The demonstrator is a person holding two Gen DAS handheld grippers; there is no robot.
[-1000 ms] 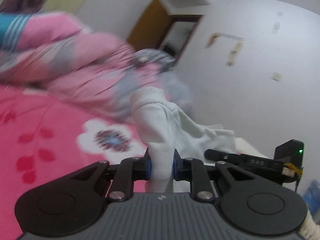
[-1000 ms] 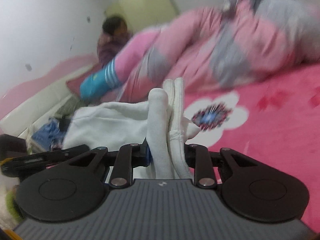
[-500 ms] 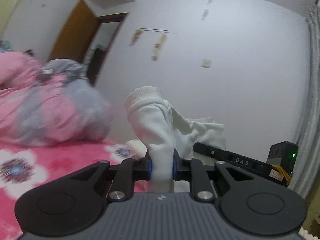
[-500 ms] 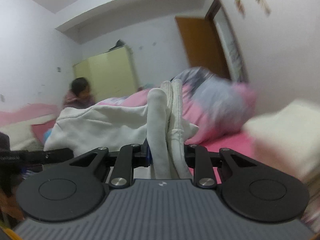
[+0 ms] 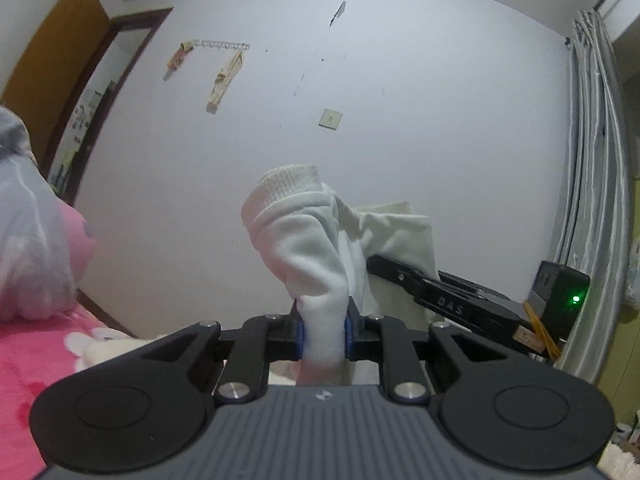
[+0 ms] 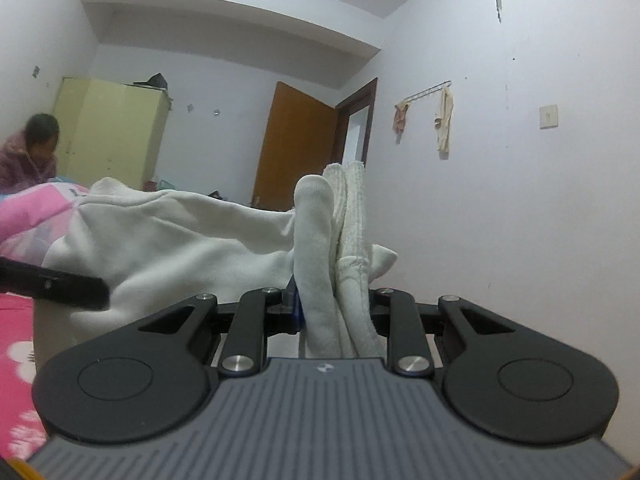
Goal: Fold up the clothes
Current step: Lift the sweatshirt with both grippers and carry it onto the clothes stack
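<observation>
I have the white fleece garment with ribbed cuffs (image 5: 304,248) lifted off the bed and strung between my 2 tools, both held level. My left gripper (image 5: 323,334) is clamped nearly closed on 1 bunched fold, whose ribbed cuff stands up above the blue pads. My right gripper (image 6: 336,312) is likewise pinched tight on a thicker bundle of about 3 layers, its ribbed edges sticking upright past the jaws. From there the cloth (image 6: 172,236) sags leftward in the right wrist view, toward the other tool's black finger. Below and to the left lies the pink flowered bedspread (image 5: 32,356), with a heaped pink and grey quilt (image 5: 36,232) beside it. Ahead is a pale wall carrying a hook rail with hanging cloths (image 6: 442,120). An orange-brown door (image 6: 292,148) stands open, a yellow-green wardrobe (image 6: 112,132) fills the far corner, and a person in a purple top (image 6: 28,152) sits near it. Grey curtains (image 5: 592,184) hang at the right.
</observation>
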